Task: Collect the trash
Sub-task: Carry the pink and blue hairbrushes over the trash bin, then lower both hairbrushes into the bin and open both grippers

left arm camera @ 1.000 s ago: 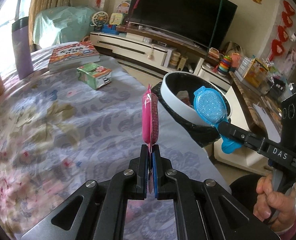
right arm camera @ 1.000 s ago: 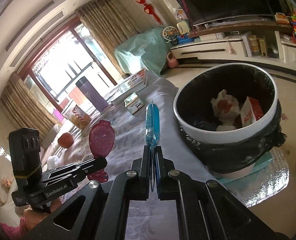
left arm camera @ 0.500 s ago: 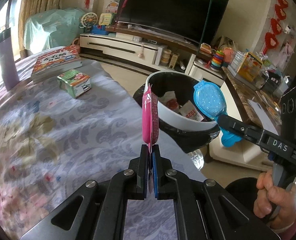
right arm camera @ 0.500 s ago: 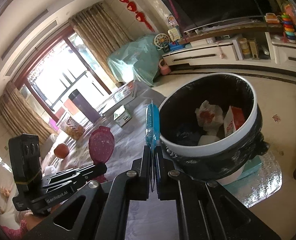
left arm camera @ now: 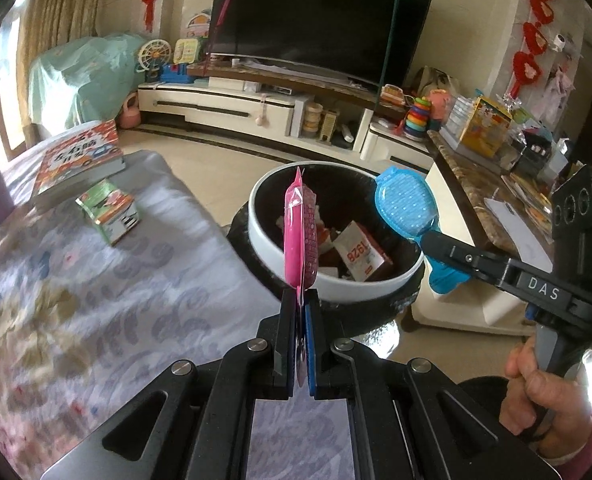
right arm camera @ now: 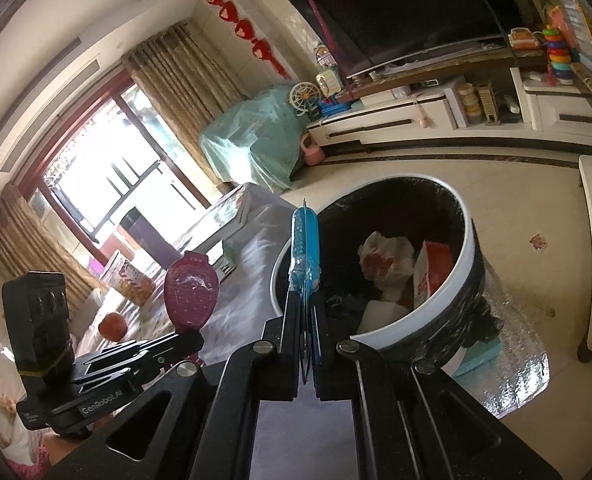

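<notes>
My left gripper [left arm camera: 301,300] is shut on a pink plastic package [left arm camera: 299,236], held upright edge-on in front of the bin's near rim. My right gripper [right arm camera: 305,300] is shut on a blue plastic package [right arm camera: 305,240], held upright by the bin's left rim. The blue package [left arm camera: 406,206] also shows in the left wrist view over the bin's right rim; the pink one [right arm camera: 191,292] shows in the right wrist view at left. The white bin with black liner [left arm camera: 280,258] [right arm camera: 470,256] holds a red-and-white carton [left arm camera: 362,256] and crumpled wrappers.
A table with a floral cloth [left arm camera: 96,300] sits left of the bin, bearing a book [left arm camera: 78,160] and a small green carton [left arm camera: 110,210]. A TV stand [left arm camera: 256,104] and a shelf with toys [left arm camera: 484,128] lie beyond. A silver mat [right arm camera: 512,368] lies under the bin.
Both grippers have moved toward the bin with their packages still held. The bin now looms larger and nearer in both views; the pink package stands before its rim.
</notes>
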{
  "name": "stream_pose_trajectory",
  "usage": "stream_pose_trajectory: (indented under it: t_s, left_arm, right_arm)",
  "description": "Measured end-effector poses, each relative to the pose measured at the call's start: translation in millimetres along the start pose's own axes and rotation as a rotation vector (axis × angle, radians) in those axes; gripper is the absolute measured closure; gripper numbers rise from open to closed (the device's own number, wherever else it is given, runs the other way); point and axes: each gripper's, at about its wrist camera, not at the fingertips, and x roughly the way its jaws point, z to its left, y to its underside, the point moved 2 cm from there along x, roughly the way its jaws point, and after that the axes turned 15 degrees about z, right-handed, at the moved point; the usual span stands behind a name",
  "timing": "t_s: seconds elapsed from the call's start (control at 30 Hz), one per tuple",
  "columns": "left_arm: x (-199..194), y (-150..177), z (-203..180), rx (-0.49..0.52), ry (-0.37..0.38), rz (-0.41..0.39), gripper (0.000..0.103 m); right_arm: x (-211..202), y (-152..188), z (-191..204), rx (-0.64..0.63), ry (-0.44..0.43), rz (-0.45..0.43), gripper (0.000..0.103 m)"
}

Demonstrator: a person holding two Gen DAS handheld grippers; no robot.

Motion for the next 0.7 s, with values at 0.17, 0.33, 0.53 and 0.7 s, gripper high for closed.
stream_pose_trajectory:
  t_s: [0.17, 0.33, 0.53, 0.7]
  left_arm:
    - [8, -14, -8, 0.019, -0.007, 0.003, 0.101]
    - [15, -27, -14, 0.032, -0.011, 0.005, 0.101]
    - [27, -40, -15, 0.035, -0.019, 0.014, 0.101]
    - [34, -49, -15, 0.028, -0.017, 0.021, 0.101]
  right_arm:
    - [0, -7, -7, 0.006, 0.008, -0.005, 0.099]
    - [1, -13, -10, 0.009, 0.021, -0.007, 0.099]
    - [5, -18, -14, 0.005, 0.044, -0.004, 0.099]
    - [8, -22, -18, 0.012, 0.054, 0.001, 0.099]
